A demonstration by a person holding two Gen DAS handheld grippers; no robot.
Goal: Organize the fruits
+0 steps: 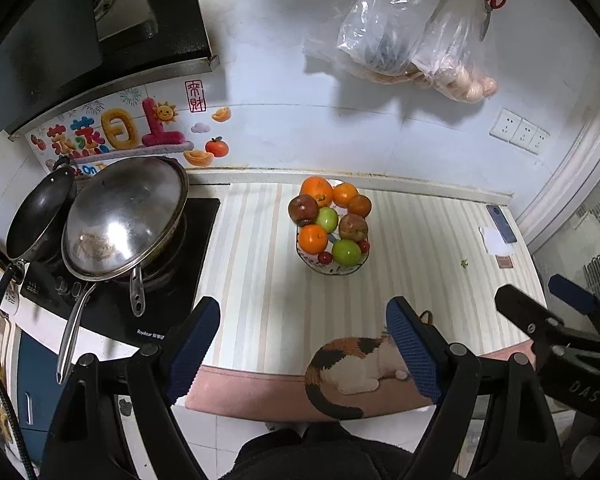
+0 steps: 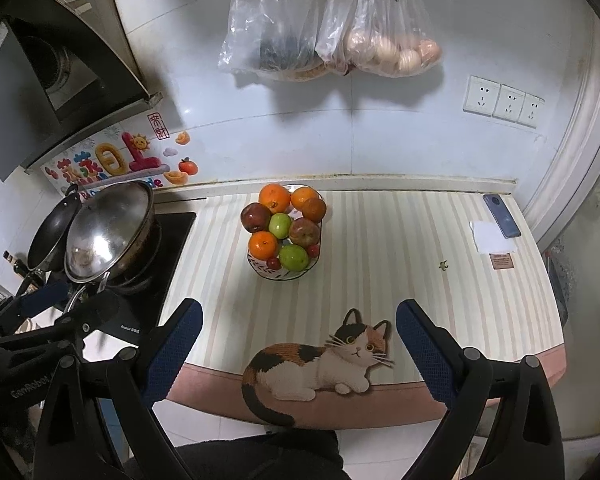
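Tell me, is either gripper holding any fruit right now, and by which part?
Nothing is held. The left gripper and right gripper are both open and empty, short of the fruit bowl.

The left hand-held gripper (image 1: 304, 346) sits at the bottom of its frame, jaws wide apart, holding nothing. The right hand-held gripper (image 2: 300, 350) is the same, low in its frame.

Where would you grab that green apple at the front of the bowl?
Grip the green apple across its round middle, coming from above and the near side. It sits high at the bowl's front rim, its top exposed; an orange and small red fruits crowd its sides. Either open hand-held gripper could, the right looking better lined up.
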